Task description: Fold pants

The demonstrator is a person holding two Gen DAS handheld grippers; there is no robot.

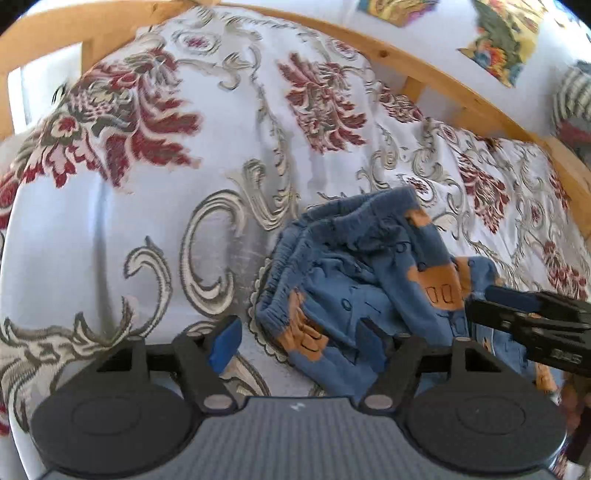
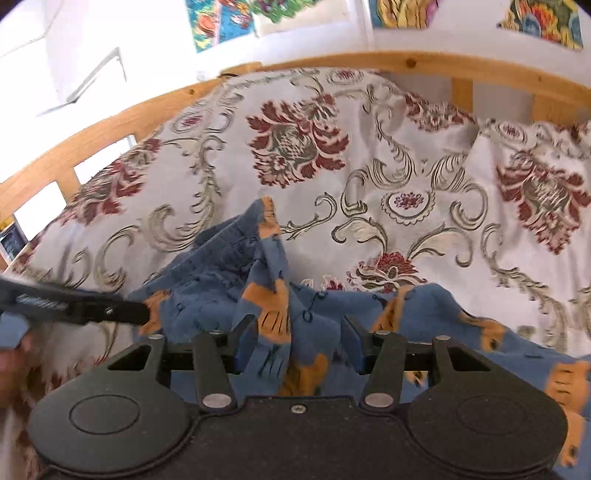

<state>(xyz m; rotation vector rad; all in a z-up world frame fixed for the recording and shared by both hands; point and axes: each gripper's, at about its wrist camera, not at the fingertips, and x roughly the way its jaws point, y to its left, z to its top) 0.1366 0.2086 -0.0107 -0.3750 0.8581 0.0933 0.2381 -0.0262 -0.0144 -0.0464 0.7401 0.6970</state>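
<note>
Small blue pants (image 1: 354,273) with orange animal prints lie crumpled on a floral bedspread (image 1: 155,177), waistband toward the far side. My left gripper (image 1: 299,341) is open, its jaws wide, with the pants' near edge between them. My right gripper (image 2: 299,341) is open too, and a raised fold of the pants (image 2: 288,302) stands between its blue pads (image 2: 245,339). In the left wrist view the right gripper (image 1: 491,301) reaches in from the right onto the cloth. In the right wrist view the left gripper (image 2: 136,312) comes in from the left at the pants' edge.
A wooden bed rail (image 2: 369,62) runs along the far side of the bed. Behind it is a white wall with colourful pictures (image 2: 218,22). A striped cloth (image 1: 572,96) sits at the far right.
</note>
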